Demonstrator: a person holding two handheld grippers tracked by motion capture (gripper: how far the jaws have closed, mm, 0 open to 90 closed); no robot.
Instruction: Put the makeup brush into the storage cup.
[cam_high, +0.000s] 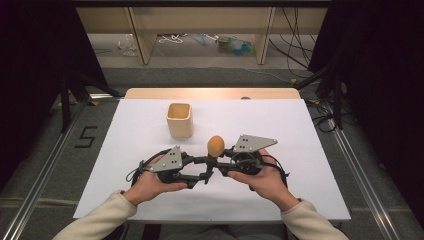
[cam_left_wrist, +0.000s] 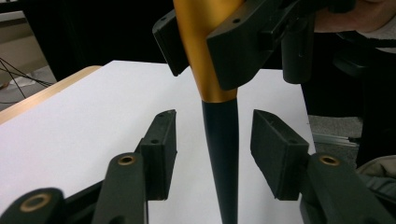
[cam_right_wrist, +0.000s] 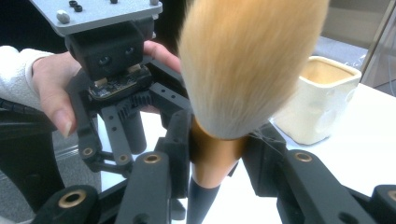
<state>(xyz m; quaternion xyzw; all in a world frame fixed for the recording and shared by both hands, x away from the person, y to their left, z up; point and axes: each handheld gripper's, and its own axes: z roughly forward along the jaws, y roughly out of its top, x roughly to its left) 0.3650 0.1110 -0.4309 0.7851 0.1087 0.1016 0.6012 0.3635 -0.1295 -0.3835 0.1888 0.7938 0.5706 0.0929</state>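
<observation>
1. Closest to my lens in the right gripper view, the brush (cam_right_wrist: 243, 65) fills the upper centre of the frame, its tan bristles fanning upward.
2. My right gripper (cam_right_wrist: 215, 156) is clamped on the brush's gold ferrule, a jaw pressed against each side at lower centre; the dark handle tapers down below them.
3. In the left gripper view, my left gripper (cam_left_wrist: 214, 140) stands with its jaws apart at lower centre, and the dark handle (cam_left_wrist: 221, 154) passes between them without touching either one.
4. At the top of that view I see the other gripper's jaws closed on the gold ferrule.
5. From the high view, both grippers meet at centre frame over the white table (cam_high: 125, 150), with the brush head upright between them.
6. Up and left of the brush, the cream square cup (cam_high: 179, 120) stands on the table, apart from both grippers.
7. Both hands hold the grippers from the bottom of the frame, the left hand (cam_high: 150, 182) at lower left.
</observation>
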